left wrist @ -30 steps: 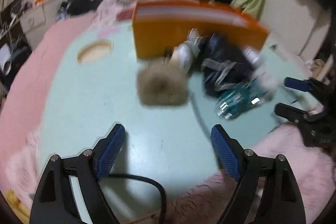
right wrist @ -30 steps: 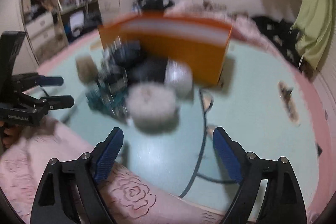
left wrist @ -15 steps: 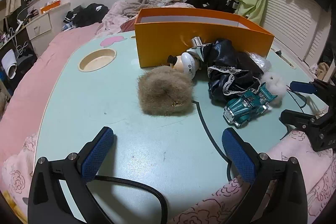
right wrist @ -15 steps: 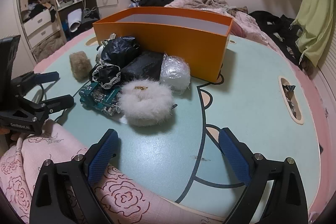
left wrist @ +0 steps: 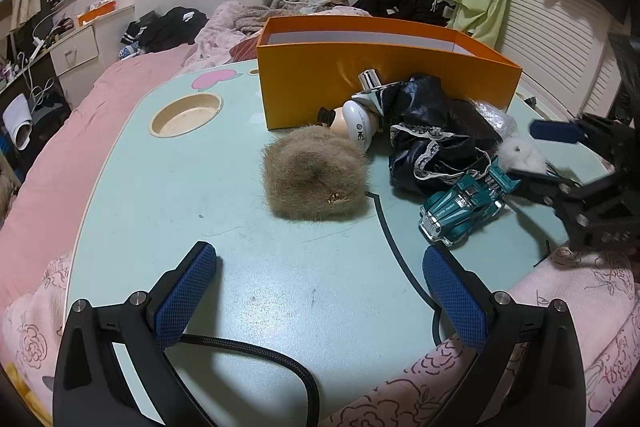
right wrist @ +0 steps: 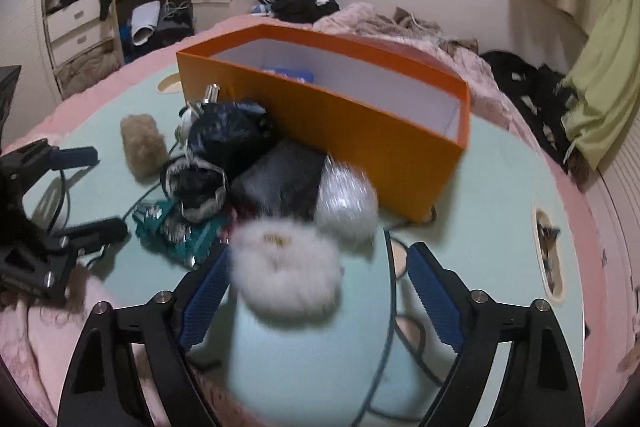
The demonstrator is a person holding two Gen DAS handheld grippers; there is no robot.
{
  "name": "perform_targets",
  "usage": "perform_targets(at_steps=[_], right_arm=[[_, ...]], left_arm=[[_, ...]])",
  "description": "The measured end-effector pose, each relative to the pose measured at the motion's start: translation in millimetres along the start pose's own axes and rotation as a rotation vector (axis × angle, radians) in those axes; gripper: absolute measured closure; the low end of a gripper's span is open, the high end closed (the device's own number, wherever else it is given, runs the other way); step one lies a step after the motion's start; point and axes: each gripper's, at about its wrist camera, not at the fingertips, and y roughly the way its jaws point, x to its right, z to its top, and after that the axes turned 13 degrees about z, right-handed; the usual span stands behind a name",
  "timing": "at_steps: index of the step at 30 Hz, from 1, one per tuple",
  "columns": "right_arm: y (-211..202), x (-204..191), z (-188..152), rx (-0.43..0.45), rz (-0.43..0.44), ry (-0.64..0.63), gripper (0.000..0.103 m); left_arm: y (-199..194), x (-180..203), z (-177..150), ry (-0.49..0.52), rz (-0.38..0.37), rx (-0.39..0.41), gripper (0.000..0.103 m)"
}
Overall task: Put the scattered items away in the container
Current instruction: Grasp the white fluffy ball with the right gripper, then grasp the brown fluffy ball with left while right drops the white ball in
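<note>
Two pairs of blue-padded fingers spread wide, gripping nothing: left gripper [left wrist: 318, 283] low over the table [left wrist: 168, 195] near its front edge, right gripper [right wrist: 318, 277] straddling the white fluffy pouf [right wrist: 286, 269] without touching. Farther out, brown fluffy pouf [left wrist: 314, 177], teal toy car [left wrist: 466, 203], black lace cloth [left wrist: 432, 135] and small bottle [left wrist: 356, 117] heaped mid-table. Beyond, toward the far edge, orange box [left wrist: 384, 83] open-topped.

Orange box [right wrist: 360, 123]: open-topped, white inside, toward the table's [left wrist: 160, 195] far edge. Heaped against its near wall: brown fur puff [left wrist: 314, 179], white fur puff [right wrist: 286, 273], teal toy car [left wrist: 466, 203], black lace-trimmed cloth [left wrist: 430, 139], white bottle [left wrist: 358, 121] (lying tipped), crinkly clear-wrapped ball [right wrist: 346, 205].
</note>
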Motion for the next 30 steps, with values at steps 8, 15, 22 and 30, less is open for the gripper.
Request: perform_targets(at_steps=[8, 15, 22, 30], right_arm=[[-11, 14, -16, 0.082, 0.091, 0.085, 0.065], [-22, 21, -18, 0.150, 0.102, 0.125, 0.066], [-23, 26, -20, 0.158, 0.114, 0.150, 0.065], [-28, 31, -22, 0.176, 0.109, 0.169, 0.065]], left_arm=[[-4, -4, -1, -0.007, 0.007, 0.002, 0.000], [-12, -38, 23, -0.182, -0.049, -0.019, 0.001], [0, -21, 51, -0.065, 0.025, -0.006, 0.020], [-8, -7, 32, -0.042, -0.036, -0.007, 0.060]])
